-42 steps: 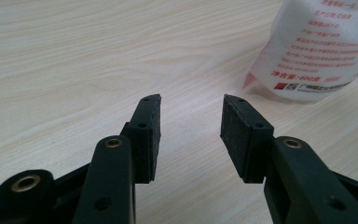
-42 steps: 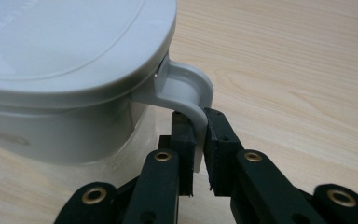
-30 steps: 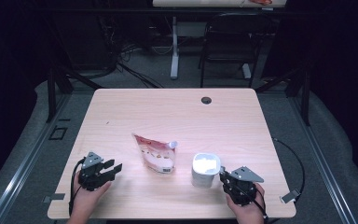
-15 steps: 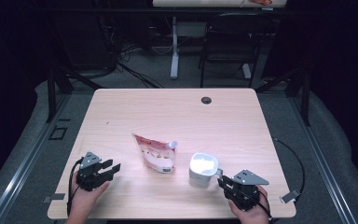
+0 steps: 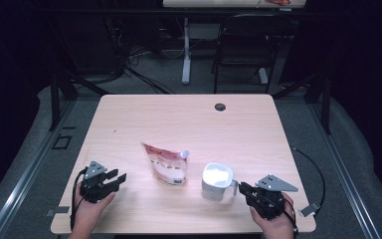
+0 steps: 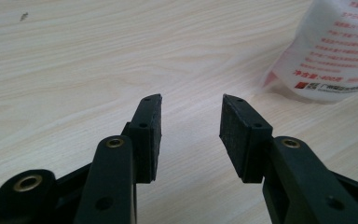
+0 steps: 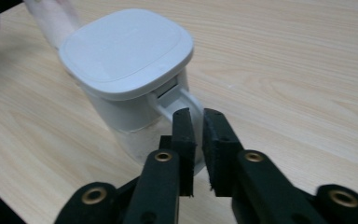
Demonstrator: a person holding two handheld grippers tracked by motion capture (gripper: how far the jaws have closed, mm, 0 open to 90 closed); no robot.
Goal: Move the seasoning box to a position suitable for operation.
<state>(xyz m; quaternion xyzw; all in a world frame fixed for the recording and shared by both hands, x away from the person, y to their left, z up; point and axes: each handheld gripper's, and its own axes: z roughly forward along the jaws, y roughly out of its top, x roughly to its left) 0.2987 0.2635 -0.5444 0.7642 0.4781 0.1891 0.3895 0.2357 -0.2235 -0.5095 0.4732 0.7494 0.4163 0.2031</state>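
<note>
at the table's near right edge, the right gripper lies low and level, its jaws just closed on the handle of the white lidded jug. just left of the jug lies a pouch. well apart at near left, the left gripper rests half-open on nothing over the table.

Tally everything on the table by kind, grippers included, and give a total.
Grippers: 2, the left gripper open over bare wood, the right gripper shut on the jug's handle.
Lidded white jug: 1.
Spouted refill pouch: 1.
Cable grommet in the table: 1.
Total: 5.
</note>
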